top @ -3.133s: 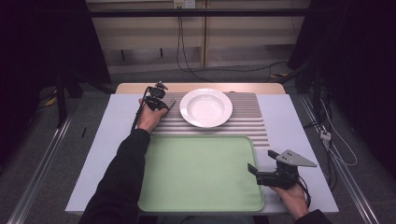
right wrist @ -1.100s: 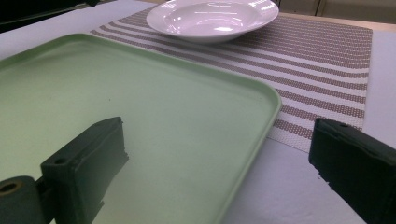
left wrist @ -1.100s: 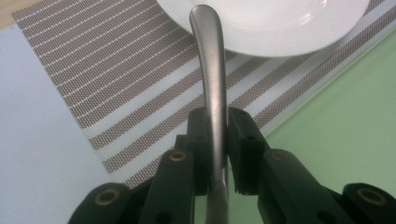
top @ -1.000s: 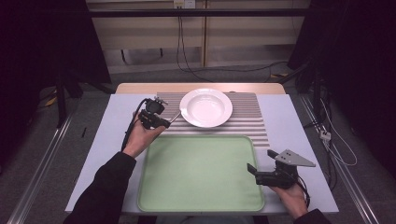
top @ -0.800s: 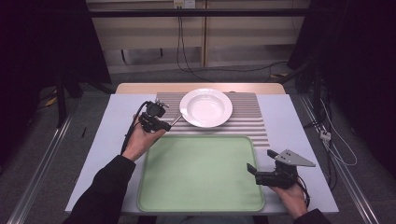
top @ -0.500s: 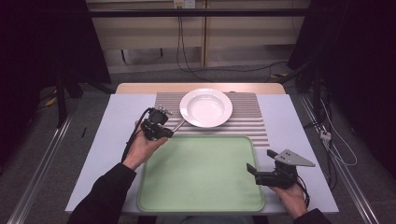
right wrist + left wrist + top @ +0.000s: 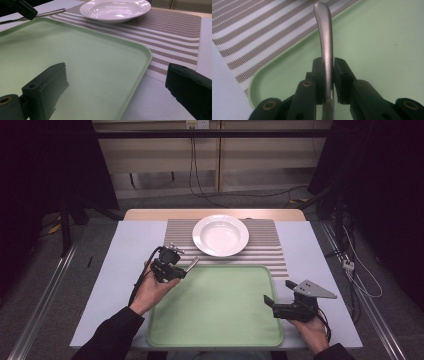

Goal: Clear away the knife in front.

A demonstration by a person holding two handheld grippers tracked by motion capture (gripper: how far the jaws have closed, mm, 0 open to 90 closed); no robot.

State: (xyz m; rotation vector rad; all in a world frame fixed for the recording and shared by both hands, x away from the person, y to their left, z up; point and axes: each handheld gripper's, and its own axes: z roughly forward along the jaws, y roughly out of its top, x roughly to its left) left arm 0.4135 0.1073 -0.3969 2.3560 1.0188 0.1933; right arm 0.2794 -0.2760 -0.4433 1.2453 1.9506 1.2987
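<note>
My left gripper [image 7: 183, 268] is shut on the handle of a metal utensil [image 7: 192, 264], held over the far left corner of the green tray [image 7: 215, 315]. In the left gripper view the silver handle [image 7: 325, 32] runs forward from between the jaws [image 7: 328, 70], above the tray's rim [image 7: 259, 82]. The utensil's other end is hidden behind the gripper. My right gripper [image 7: 278, 293] rests at the tray's right edge, open, jaws wide apart with nothing between them [image 7: 117, 87]. A white plate [image 7: 220, 235] lies on the striped placemat [image 7: 272, 252].
The tray [image 7: 75, 57] is bare inside. The placemat [image 7: 175, 32] lies beyond it with the plate [image 7: 115, 10] at its middle. White tabletop [image 7: 125, 265] shows on both sides. A black cable trails from the left gripper down along the forearm.
My left hand has drawn back from beside the plate toward the person, carrying the utensil to the tray's far left corner. The right gripper has stayed put.
</note>
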